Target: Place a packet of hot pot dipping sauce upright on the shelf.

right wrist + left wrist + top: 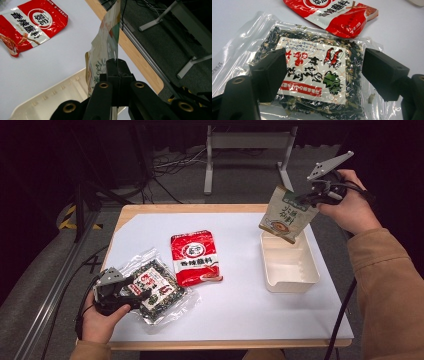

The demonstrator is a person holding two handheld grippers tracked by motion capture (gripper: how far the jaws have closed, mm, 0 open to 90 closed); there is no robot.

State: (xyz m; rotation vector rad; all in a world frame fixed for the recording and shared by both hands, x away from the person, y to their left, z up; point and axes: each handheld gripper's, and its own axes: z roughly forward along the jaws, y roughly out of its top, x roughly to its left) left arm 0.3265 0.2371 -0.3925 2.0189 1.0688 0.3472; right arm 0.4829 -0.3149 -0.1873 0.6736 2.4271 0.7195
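Dried seaweed in a clear packet (312, 77) lies on the white table (240, 310) right under your left gripper (131, 292), whose jaws stand apart on either side of the label, not yet closed on it. In the high view that packet sits at the near left corner, with your left hand (102, 317) low behind the gripper. Beside it, toward the middle, the red seasoning pouch (196, 257) lies flat and untouched.

Your right gripper (309, 197) has its jaws clamped together on the top edge of the green-and-cream soup packet (286, 216), which hangs tilted in the air, its lower corner just above the far end of the cream tray (292, 275). The right gripper view shows the packet edge-on, pinched between the two black jaws, with the tray's rim below.

Judging from how things lie, the packing is at its start: the tray looks bare, one packet is about to go in, and two remain on the table. Lowering and releasing the soup packet appears to be the step in hand; the seaweed seems lined up as the next pick, the red pouch after that.
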